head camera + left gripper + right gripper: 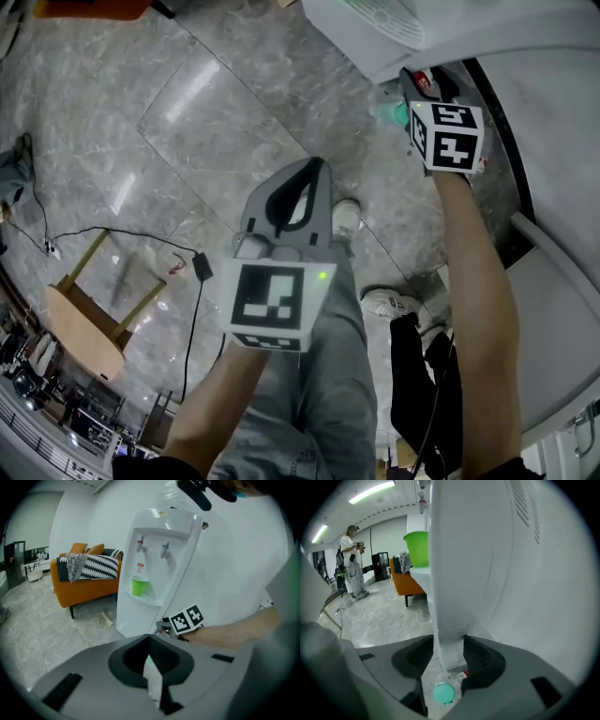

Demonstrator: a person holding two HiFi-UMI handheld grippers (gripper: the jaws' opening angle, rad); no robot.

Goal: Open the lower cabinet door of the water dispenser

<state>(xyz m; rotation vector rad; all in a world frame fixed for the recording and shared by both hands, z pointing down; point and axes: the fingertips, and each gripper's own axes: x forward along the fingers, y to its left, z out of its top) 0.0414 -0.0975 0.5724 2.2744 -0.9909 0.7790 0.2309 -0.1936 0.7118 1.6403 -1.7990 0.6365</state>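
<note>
The white plastic water dispenser [394, 28] walled off the upper right of the head view. Its lower front corner [449, 639] filled the gap between the right gripper's [422, 84] jaws. A round teal cap [443, 692] lay on the floor just below. Grey marble floor [216, 103] lay open across the upper left; a wooden stool [84, 319] and a black cable [112, 232] occupied the lower left.

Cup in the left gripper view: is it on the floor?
No, the cup stands on the tray of the dispenser, below a tap.
</note>
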